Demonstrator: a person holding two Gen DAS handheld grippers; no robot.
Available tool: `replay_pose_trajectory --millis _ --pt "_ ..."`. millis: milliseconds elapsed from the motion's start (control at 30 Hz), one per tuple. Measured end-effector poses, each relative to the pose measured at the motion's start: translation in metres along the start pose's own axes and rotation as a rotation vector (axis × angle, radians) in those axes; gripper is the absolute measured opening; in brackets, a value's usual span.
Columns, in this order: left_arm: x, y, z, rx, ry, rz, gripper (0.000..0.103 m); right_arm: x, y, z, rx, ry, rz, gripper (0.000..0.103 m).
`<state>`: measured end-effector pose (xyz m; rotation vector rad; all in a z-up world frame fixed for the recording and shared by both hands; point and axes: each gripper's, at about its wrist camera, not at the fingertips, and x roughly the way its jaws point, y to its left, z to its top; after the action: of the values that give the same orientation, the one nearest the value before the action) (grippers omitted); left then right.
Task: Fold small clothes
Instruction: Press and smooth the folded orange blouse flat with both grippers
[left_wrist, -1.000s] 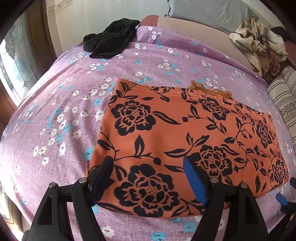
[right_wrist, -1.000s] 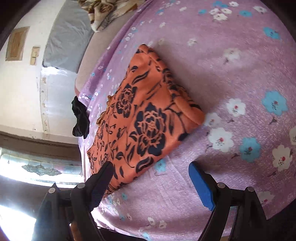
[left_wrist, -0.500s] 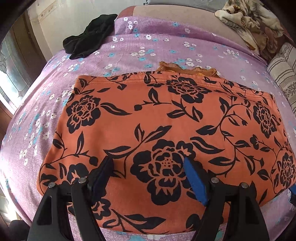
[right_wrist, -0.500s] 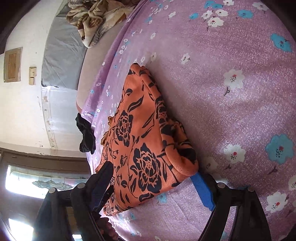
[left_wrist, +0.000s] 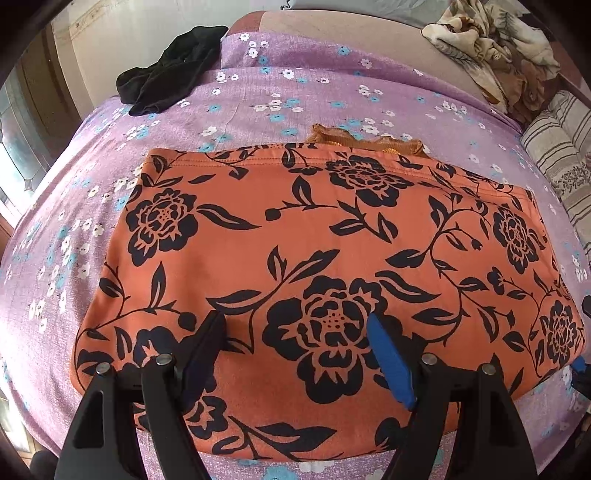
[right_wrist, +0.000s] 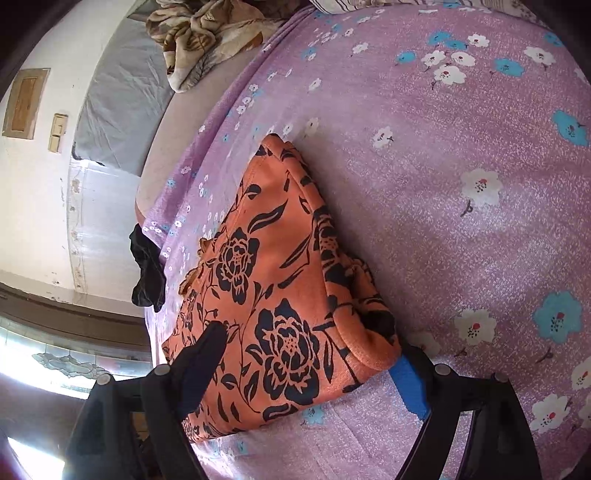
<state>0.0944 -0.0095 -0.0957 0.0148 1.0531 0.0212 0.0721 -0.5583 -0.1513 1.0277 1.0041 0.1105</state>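
An orange garment with black flowers (left_wrist: 325, 236) lies folded flat on the purple flowered bedsheet (left_wrist: 258, 92). My left gripper (left_wrist: 295, 332) is open, its fingers hovering over the garment's near edge. The garment also shows in the right wrist view (right_wrist: 280, 295), seen from its right end. My right gripper (right_wrist: 306, 350) is open, with the garment's near right corner between its black finger and its blue finger. The jaws straddle the corner without pinching it.
A black garment (left_wrist: 170, 70) lies at the far left of the bed, also in the right wrist view (right_wrist: 147, 273). A crumpled beige patterned cloth (left_wrist: 491, 44) and a striped cushion (left_wrist: 554, 155) sit at the far right. A window is to the left.
My left gripper has moved forward over the garment's near edge. My right gripper has moved in until the garment's corner lies between its fingers. Both stayed open.
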Motion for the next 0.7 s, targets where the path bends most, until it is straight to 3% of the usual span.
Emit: replay_pose_trajectory --millis 33,100,167,267,367,433,467,500,533,567,600,633,700 --pt "-0.001 0.000 0.000 0.005 -0.004 -0.006 0.079 0.001 0.000 0.001 0.009 0.000 -0.007 0.082" --pt "-0.002 -0.001 0.001 0.006 -0.013 -0.032 0.079 0.001 0.004 0.003 -0.013 -0.010 -0.048 0.062" --pt "-0.001 -0.001 0.003 0.007 -0.012 -0.044 0.079 0.004 0.008 0.005 -0.042 0.007 -0.069 0.014" --pt "0.003 -0.001 0.001 0.016 -0.015 -0.037 0.079 -0.002 0.021 0.001 -0.124 -0.012 -0.109 0.010" --pt "0.006 0.000 0.001 0.022 -0.025 -0.036 0.081 -0.020 0.037 -0.014 -0.208 -0.079 -0.156 0.009" --pt "0.007 -0.002 0.002 0.023 -0.022 -0.034 0.082 -0.001 0.011 -0.017 -0.176 -0.003 -0.241 0.014" --pt "0.007 -0.002 0.002 0.032 -0.023 -0.032 0.082 0.006 -0.006 -0.017 -0.136 0.030 -0.204 0.014" --pt "0.007 -0.001 0.003 0.036 -0.028 -0.035 0.083 -0.002 -0.015 -0.015 -0.095 0.008 -0.132 0.016" --pt "0.009 0.000 0.003 0.034 -0.026 -0.037 0.084 -0.010 -0.015 -0.012 -0.087 0.005 -0.119 0.027" --pt "0.011 0.000 0.003 0.031 -0.025 -0.037 0.085 -0.020 -0.010 -0.009 -0.115 -0.022 -0.137 0.052" --pt "0.011 0.000 0.003 0.028 -0.029 -0.038 0.085 -0.030 -0.004 -0.005 -0.153 -0.062 -0.168 0.066" --pt "0.011 0.000 0.003 0.026 -0.033 -0.037 0.085 -0.040 0.002 0.001 -0.177 -0.105 -0.182 0.073" --pt "0.012 -0.001 0.002 0.030 -0.040 -0.030 0.087 -0.050 0.010 0.017 -0.199 -0.147 -0.158 0.073"
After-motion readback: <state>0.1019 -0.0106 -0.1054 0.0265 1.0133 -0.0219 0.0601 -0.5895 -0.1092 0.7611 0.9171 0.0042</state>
